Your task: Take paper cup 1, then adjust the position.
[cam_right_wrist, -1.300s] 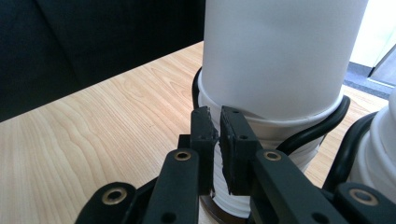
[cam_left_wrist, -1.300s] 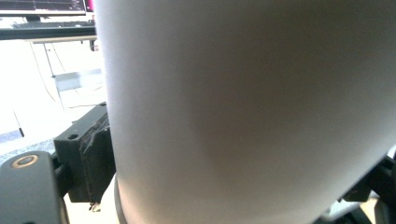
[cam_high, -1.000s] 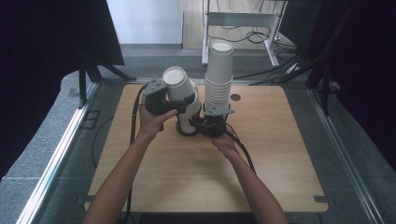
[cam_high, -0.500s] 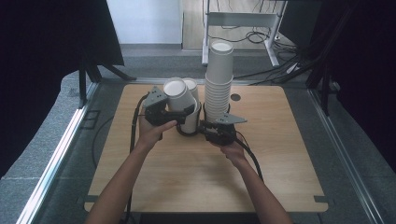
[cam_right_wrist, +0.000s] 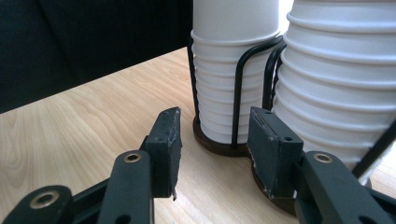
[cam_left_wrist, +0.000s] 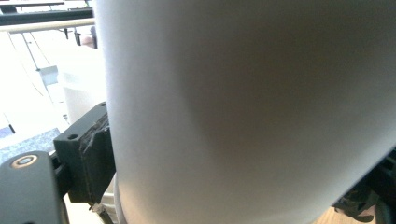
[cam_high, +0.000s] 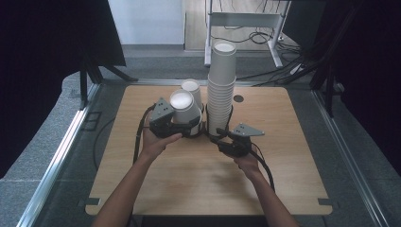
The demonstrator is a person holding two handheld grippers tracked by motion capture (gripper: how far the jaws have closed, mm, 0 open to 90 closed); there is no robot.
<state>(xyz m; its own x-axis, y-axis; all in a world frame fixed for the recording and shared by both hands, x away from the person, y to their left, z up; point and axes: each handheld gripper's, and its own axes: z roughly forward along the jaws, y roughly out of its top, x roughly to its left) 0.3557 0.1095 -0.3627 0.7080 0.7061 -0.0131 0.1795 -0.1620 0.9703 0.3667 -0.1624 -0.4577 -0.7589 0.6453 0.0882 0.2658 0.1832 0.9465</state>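
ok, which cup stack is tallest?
The right-hand paper cup stack in the wire holder, beside the right hand-held gripper; it towers over the short stack behind the held cup.

Held cup [cam_left_wrist: 252, 112] — white paper, matt, smooth wall. Tall stack of cups [cam_high: 221, 92] — same white paper, matt, rolled rims ribbing its side. Cup holder [cam_right_wrist: 219, 140] — thin black wire uprights, slightly glossy, on dark matt base disc. Table [cam_high: 198, 179] — light wood, visible grain, satin finish. Right gripper [cam_right_wrist: 212, 140] — black matt plastic, pads rough-edged, brass-coloured metal rivets.
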